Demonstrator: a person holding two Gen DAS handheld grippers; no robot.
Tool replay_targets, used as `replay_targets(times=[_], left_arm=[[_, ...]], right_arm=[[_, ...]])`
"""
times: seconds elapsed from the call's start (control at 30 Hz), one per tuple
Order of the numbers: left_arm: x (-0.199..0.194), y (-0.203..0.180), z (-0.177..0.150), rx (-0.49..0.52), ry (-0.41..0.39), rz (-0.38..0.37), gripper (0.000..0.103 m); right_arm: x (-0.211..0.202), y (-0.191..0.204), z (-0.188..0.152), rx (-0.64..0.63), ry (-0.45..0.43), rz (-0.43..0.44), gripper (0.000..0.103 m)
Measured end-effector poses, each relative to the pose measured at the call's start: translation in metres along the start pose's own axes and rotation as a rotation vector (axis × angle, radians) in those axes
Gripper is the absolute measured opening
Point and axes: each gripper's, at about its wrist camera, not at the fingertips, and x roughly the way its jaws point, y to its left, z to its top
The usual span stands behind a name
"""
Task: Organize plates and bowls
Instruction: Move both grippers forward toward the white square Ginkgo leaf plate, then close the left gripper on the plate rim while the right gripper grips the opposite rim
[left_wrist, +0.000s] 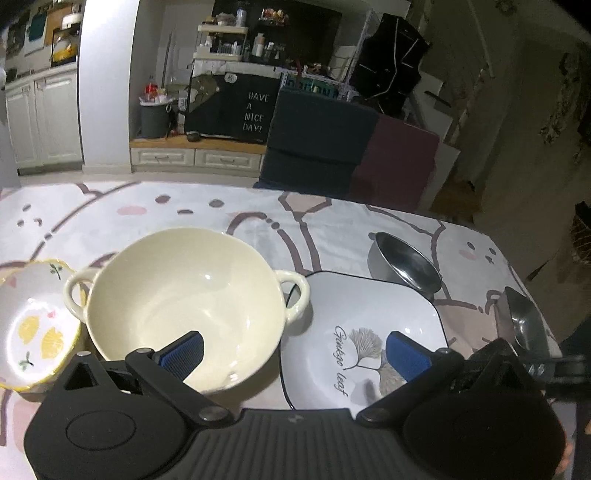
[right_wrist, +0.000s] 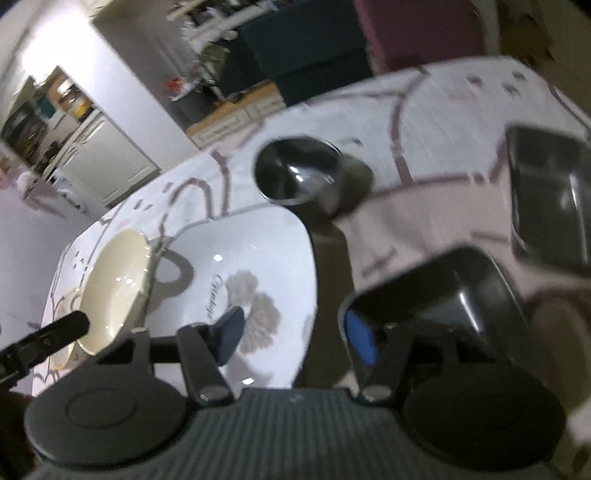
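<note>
Dim kitchen-living room, table (left_wrist: 258, 206) under a white cloth with pink and mauve line pattern.

Left claw (left_wrist: 295, 347) spread wide, nothing between the pads — one blue pad over the cream ceramic two-handled bowl (left_wrist: 184, 299), the other over the white square plate with black rim and ginkgo-leaf print (left_wrist: 354, 325). Bowl and plate sit side by side, handle just at the plate's edge. Small lemon-print bowl with yellow rim (left_wrist: 33, 325) just left of the cream one. Farther back, round stainless steel bowl (left_wrist: 402, 266) behind the plate.

Right claw (right_wrist: 293, 334) partly spread, empty, hanging between the ginkgo plate (right_wrist: 258, 251) and a dark square metal dish (right_wrist: 443, 302).

Handling, my read: ceramics heavy, rigid, glazed-slick, chip-prone — take the cream bowl by its rim or a loop handle, the plate by its raised edge. Steel ones light, likely to skid.

View differences: only the right view shows a second dark square dish (right_wrist: 550, 192) further off; only the left shows the lemon bowl. Right view is motion-blurred.
</note>
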Motion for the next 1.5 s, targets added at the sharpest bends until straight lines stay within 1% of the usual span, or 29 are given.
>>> replay_targets(times=[0.07,0.17,0.23,0.3,0.37,0.4,0.47,0.53,0.63,0.73,0.8,0.93,1.0,1.1,1.13,1.2,1.27,1.43,1.5], left_arm=[[0.003,0.005,-0.001,-0.035,0.022,-0.032,0.103],[0.010,0.013,-0.001,-0.098,0.063,-0.069,0.100],[0.013,0.016,-0.002,-0.131,0.088,-0.074,0.093],[0.014,0.019,-0.002,-0.150,0.101,-0.081,0.090],[0.015,0.021,-0.003,-0.156,0.112,-0.084,0.084],[0.015,0.021,-0.003,-0.159,0.120,-0.086,0.080],[0.017,0.022,-0.004,-0.173,0.146,-0.094,0.075],[0.021,0.023,-0.007,-0.188,0.179,-0.100,0.066],[0.029,0.023,-0.010,-0.192,0.217,-0.093,0.060],[0.034,0.025,-0.013,-0.188,0.239,-0.081,0.053],[0.039,0.026,-0.015,-0.188,0.252,-0.078,0.051],[0.048,0.027,-0.016,-0.183,0.268,-0.065,0.046],[0.053,0.028,-0.017,-0.175,0.272,-0.056,0.042],[0.060,0.029,-0.017,-0.165,0.272,-0.050,0.033],[0.062,0.029,-0.017,-0.165,0.272,-0.048,0.030],[0.065,0.029,-0.018,-0.164,0.271,-0.050,0.025],[0.067,0.029,-0.018,-0.161,0.268,-0.050,0.024],[0.071,0.023,-0.018,-0.143,0.257,-0.051,0.013],[0.071,0.020,-0.018,-0.134,0.255,-0.044,0.013]], right_arm=[[0.004,-0.001,-0.006,0.016,0.018,-0.020,0.054],[0.011,0.002,-0.011,0.025,0.041,-0.037,0.046],[0.017,0.004,-0.013,0.021,0.046,-0.046,0.041],[0.015,0.006,-0.013,0.016,0.037,-0.053,0.037],[0.010,0.006,-0.012,0.032,0.019,-0.032,0.034],[0.003,0.004,-0.010,0.037,0.014,-0.020,0.034],[-0.004,0.004,-0.008,0.045,-0.001,-0.009,0.034],[-0.010,0.005,-0.010,0.056,-0.002,0.007,0.034],[-0.013,0.009,-0.017,0.064,0.039,0.022,0.034],[-0.008,0.014,-0.028,0.054,0.101,0.000,0.034],[-0.003,0.012,-0.032,0.058,0.123,-0.010,0.034],[0.003,0.007,-0.026,0.062,0.087,-0.031,0.032],[0.006,0.002,-0.021,0.072,0.072,-0.018,0.031],[0.012,0.000,-0.014,0.051,0.050,-0.035,0.023],[0.014,-0.001,-0.013,0.041,0.044,-0.039,0.017],[0.018,-0.002,-0.007,0.027,0.033,-0.039,0.015],[0.021,-0.001,-0.004,0.016,0.024,-0.039,0.012],[0.028,0.004,0.002,-0.049,0.010,-0.070,0.011],[0.030,0.006,0.003,-0.062,0.010,-0.079,0.010]])
